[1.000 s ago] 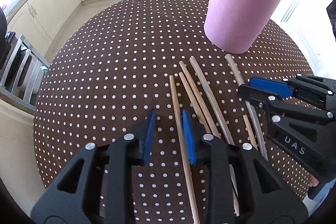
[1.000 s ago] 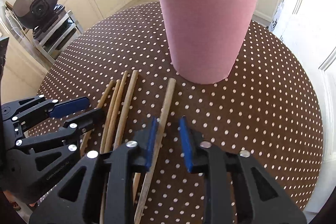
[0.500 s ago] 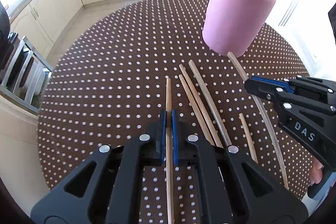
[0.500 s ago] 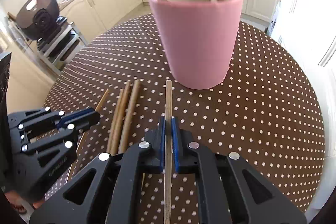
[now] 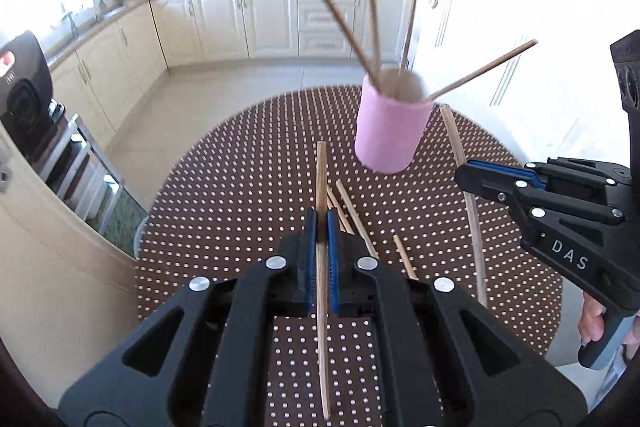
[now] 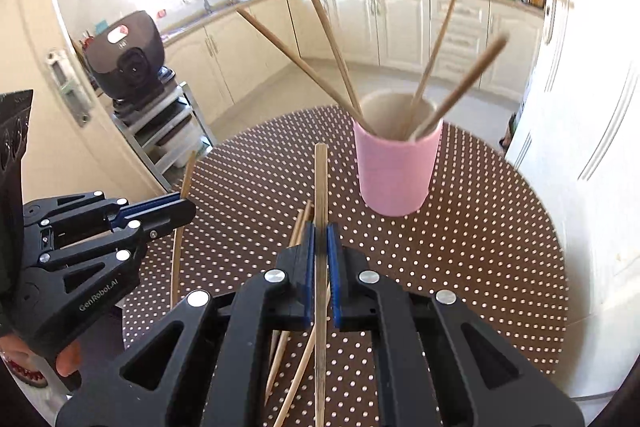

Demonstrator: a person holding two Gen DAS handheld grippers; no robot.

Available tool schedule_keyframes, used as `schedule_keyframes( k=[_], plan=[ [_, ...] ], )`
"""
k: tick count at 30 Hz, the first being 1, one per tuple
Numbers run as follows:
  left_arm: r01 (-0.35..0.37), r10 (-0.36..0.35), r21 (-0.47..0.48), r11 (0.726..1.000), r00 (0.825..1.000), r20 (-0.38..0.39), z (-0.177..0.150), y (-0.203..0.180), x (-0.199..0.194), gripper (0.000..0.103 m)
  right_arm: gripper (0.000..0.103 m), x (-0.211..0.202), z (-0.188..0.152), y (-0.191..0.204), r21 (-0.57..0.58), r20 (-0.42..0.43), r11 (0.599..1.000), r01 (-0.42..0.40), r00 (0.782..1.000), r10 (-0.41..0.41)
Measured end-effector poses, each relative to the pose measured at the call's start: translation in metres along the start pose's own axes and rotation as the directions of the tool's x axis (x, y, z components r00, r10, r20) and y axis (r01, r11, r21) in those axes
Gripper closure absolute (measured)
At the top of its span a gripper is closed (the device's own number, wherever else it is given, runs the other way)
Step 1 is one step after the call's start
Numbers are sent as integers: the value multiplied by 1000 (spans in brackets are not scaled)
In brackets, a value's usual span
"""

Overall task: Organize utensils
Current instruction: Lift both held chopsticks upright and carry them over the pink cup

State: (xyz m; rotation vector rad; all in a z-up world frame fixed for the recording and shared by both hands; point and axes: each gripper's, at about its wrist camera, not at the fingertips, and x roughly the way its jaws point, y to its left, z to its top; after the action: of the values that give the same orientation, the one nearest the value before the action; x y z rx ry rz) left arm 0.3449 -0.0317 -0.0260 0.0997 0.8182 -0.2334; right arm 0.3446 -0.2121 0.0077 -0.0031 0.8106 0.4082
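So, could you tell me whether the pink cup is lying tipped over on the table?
No, the pink cup stands upright on the dotted table, with four sticks leaning out of it.

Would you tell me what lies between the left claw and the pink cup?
Only bare dotted tablecloth, in the left wrist view; the left claw grips a chopstick reaching toward the pink cup.

A round table [image 5: 240, 187] carried everything, covered with a brown cloth dotted in white. On its far right part a pink cup [image 5: 390, 135] stood upright with several wooden sticks leaning out of its open top. Nearer, around the middle, a few loose wooden chopsticks [image 5: 354, 211] lay flat on the cloth, close together and roughly parallel. A shorter stick [image 5: 404, 257] lay just to their right, apart from the cup.
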Motion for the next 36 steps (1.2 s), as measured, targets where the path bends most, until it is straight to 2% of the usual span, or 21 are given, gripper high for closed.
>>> schedule_keyframes(
  k=[4, 8, 12, 17, 22, 27, 30, 36],
  plan=[
    [-7, 5, 18, 1000, 996, 84, -6, -5, -30, 98, 98, -23, -1, 9, -34, 65, 999, 3, 998, -1],
    [2, -7, 36, 999, 991, 134, -7, -15, -47, 98, 98, -40, -1, 18, -62, 151, 998, 11, 989, -2],
    [17, -21, 27, 1000, 984, 177, 0, -24, -62, 98, 98, -60, -5, 20, -102, 252, 994, 46, 968, -19],
    [22, -25, 15, 1000, 967, 254, 8, -29, -73, 98, 98, -80, -4, 12, -97, 356, 994, 57, 934, -18],
    [55, -50, -6, 998, 943, 329, 16, -33, -84, 98, 98, -97, 0, 1, -67, 469, 996, 58, 883, -20],
    [82, -66, -23, 996, 912, 406, 33, -41, -97, 98, 98, -111, 8, -10, -45, 584, 996, 73, 811, -33],
    [99, -79, -22, 995, 895, 439, 45, -45, -99, 98, 98, -119, 18, -18, -28, 632, 997, 67, 775, -35],
    [81, -60, -21, 997, 868, 492, 70, -56, -93, 98, 98, -124, 39, -33, 18, 703, 999, 49, 709, -47]
  ],
)
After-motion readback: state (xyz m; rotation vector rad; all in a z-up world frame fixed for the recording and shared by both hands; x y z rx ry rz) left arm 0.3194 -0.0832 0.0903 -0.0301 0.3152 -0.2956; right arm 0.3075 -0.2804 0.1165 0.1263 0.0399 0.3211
